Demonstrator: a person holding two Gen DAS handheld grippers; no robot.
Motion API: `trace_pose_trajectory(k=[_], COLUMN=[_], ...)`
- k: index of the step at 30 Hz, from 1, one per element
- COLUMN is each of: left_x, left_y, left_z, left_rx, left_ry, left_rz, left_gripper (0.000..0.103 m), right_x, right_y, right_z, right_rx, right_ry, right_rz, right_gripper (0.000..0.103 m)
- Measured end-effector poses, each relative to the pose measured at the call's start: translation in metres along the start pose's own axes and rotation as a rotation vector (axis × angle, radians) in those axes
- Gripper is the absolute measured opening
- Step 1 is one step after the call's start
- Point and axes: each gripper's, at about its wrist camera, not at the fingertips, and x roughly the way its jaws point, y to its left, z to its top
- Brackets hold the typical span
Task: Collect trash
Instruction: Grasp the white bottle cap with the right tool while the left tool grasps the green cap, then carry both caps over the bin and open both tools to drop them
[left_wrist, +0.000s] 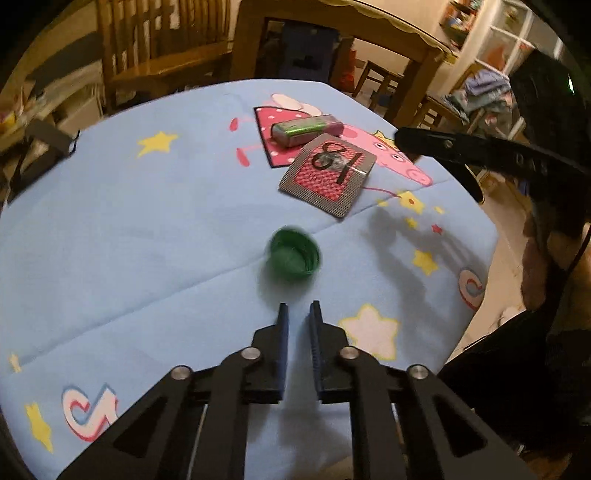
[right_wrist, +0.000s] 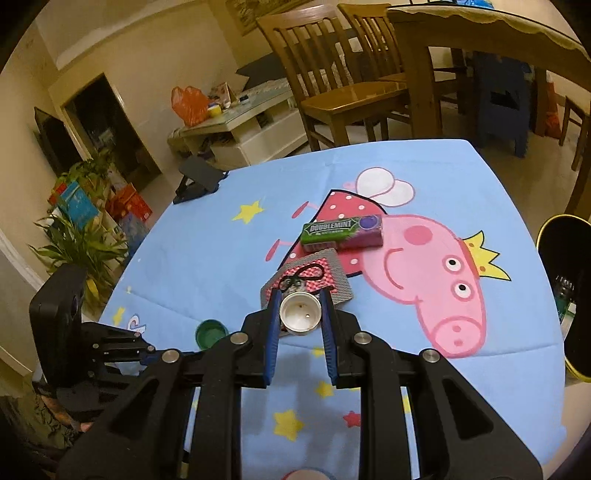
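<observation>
A green bottle cap (left_wrist: 294, 254) lies open side up on the blue cartoon cloth (left_wrist: 129, 240), just ahead of my left gripper (left_wrist: 299, 308). That gripper is shut with nothing between its blue pads. Held above the cloth, my right gripper (right_wrist: 300, 299) is shut on a white, metal-rimmed cap (right_wrist: 300, 314). Beyond it lie a patterned card marked in black (right_wrist: 306, 280) and a green and purple gum pack (right_wrist: 341, 230). The green cap (right_wrist: 210, 332) sits left of the right gripper, beside the left gripper's body (right_wrist: 122, 343).
A black bin with a yellow rim (right_wrist: 565, 295) stands off the table's right edge. A dark folding stand (right_wrist: 199, 177) sits at the far left corner of the cloth. Wooden chairs (right_wrist: 332, 74) and a wooden table (right_wrist: 480, 29) stand behind.
</observation>
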Motion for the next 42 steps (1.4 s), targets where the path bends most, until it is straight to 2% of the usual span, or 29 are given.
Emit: trace_pose_trajectory(k=[4,5,6,7,8,11,13,14,15,19,21,23,27,30,34,36,38,42], left_x=[-0.002,-0.004,-0.008,-0.012,-0.015,-0.016,-0.006,0.004,0.013,0.024,0.023,0.021,0.016,0.004,-0.029,-0.035,-0.029,-0.002], left_y=[0.005,0.001,-0.006,-0.013,-0.017,-0.023,-0.018,-0.015,-0.014,-0.023,-0.019,-0.018,-0.02,-0.028,-0.061,-0.087,-0.11,-0.157], left_z=[0.007,0.008,0.011,0.018,0.022,0.036,0.042,0.045,0.046,0.047,0.046,0.045,0.041,0.049,0.087,0.11,0.127,0.15], left_rx=[-0.051,-0.025,0.012,0.031,0.052,0.094,0.08,0.069,0.064,0.084,0.054,0.036,-0.029,-0.042,-0.02,0.01,0.041,0.1], left_ry=[0.004,-0.01,-0.025,-0.038,-0.068,-0.103,-0.079,-0.049,-0.019,-0.028,-0.029,-0.038,-0.037,-0.083,-0.236,-0.287,-0.294,-0.276], left_rz=[0.015,0.066,0.109,0.133,0.165,0.163,0.146,0.142,0.137,0.163,0.148,0.18,0.218,0.315,0.353,0.344,0.318,0.263], left_gripper=[0.008,0.022,0.051,0.067,0.078,0.077,0.076,0.065,0.046,0.045,0.041,0.03,0.029,0.029,0.029,0.029,0.029,0.029], right_x=[0.0,0.0,0.0,-0.001,-0.003,-0.006,-0.007,-0.008,-0.008,-0.01,-0.009,-0.011,-0.023,-0.041,-0.082,-0.106,-0.12,-0.121], right_y=[-0.008,-0.01,-0.011,-0.012,-0.014,-0.019,-0.02,-0.021,-0.021,-0.024,-0.025,-0.026,-0.028,-0.035,-0.061,-0.077,-0.1,-0.156], right_z=[-0.003,-0.003,-0.003,-0.004,-0.004,-0.005,-0.005,-0.006,-0.005,-0.005,-0.005,-0.004,0.001,0.014,0.041,0.052,0.056,0.037], right_rx=[0.022,0.025,0.028,0.03,0.032,0.043,0.046,0.047,0.047,0.054,0.059,0.065,0.053,0.019,0.016,0.02,0.048,0.151], right_ry=[-0.011,-0.013,-0.015,-0.017,-0.019,-0.024,-0.027,-0.029,-0.029,-0.034,-0.035,-0.044,-0.074,-0.11,-0.212,-0.272,-0.306,-0.297], right_rz=[0.021,0.024,0.025,0.026,0.025,0.025,0.024,0.024,0.024,0.025,0.023,0.023,-0.001,-0.067,-0.192,-0.294,-0.404,-0.496], right_gripper=[0.021,0.021,0.021,0.021,0.021,0.021,0.021,0.021,0.021,0.021,0.021,0.021,0.021,0.021,0.021,0.021,0.021,0.021])
